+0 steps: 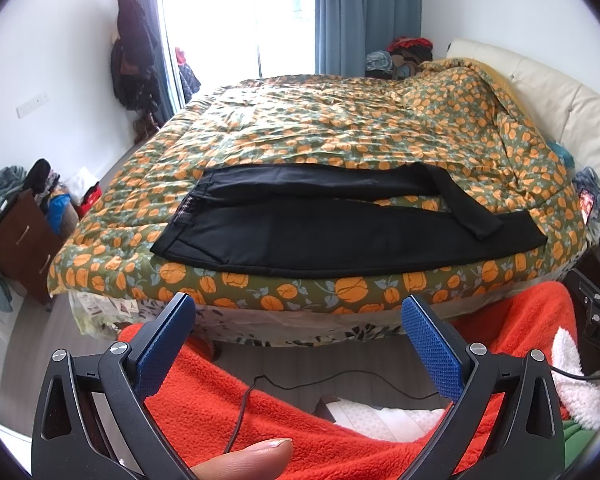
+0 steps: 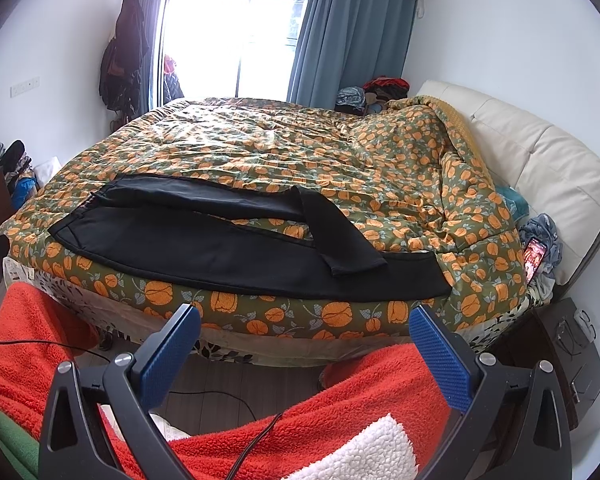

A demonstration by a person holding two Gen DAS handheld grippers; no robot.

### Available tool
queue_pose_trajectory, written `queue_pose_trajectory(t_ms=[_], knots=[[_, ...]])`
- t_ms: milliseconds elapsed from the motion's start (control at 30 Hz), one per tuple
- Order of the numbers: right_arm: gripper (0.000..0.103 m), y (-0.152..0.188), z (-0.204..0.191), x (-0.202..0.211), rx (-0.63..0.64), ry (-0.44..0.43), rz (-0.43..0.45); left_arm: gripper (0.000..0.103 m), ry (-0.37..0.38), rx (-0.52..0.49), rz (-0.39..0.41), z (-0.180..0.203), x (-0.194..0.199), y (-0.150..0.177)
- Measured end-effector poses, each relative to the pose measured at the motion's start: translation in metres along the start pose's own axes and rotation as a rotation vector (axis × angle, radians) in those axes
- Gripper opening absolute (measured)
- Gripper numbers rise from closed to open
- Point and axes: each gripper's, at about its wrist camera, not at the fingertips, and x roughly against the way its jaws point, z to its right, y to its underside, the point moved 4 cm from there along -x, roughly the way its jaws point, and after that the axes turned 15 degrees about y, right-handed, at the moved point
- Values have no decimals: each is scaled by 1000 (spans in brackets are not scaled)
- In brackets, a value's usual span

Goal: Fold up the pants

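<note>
Pants [image 1: 340,236] lie spread on the floral quilt [image 1: 340,128] by the window [image 2: 236,28]; both grippers' jaws gape wide, empty.

The pants [image 1: 300,236] lie on the quilt [image 1: 320,128] along the bed's near edge, waistband toward the left corner, the far leg's end folded back across the near leg. The headboard [image 2: 540,168] stands at the right edge, a phone [image 2: 535,258] just before it, a nightstand [image 2: 560,344] below the near right corner.

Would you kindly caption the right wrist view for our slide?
Open right gripper faces black pants spread on the floral quilt.
</note>
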Motion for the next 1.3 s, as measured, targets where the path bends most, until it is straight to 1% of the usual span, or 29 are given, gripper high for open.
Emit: queue_pose_trajectory(t_ms=[300, 433, 533, 867, 1300], knots=[[103, 0, 0, -1, 0, -1, -1, 103, 1, -1, -8, -2, -1, 0], [103, 1, -1, -2, -6, -5, 1, 103, -20, -2, -27, -5, -4, -2], [103, 2, 2, -4, -13, -6, -6, 103, -23, 0, -36, -6, -7, -1], [103, 1, 2, -5, 6, 29, -16, 103, -35, -1, -34, -5, -9, 3], [103, 3, 2, -9, 8, 24, -31, 103, -42, 3, -67, -5, -16, 8]])
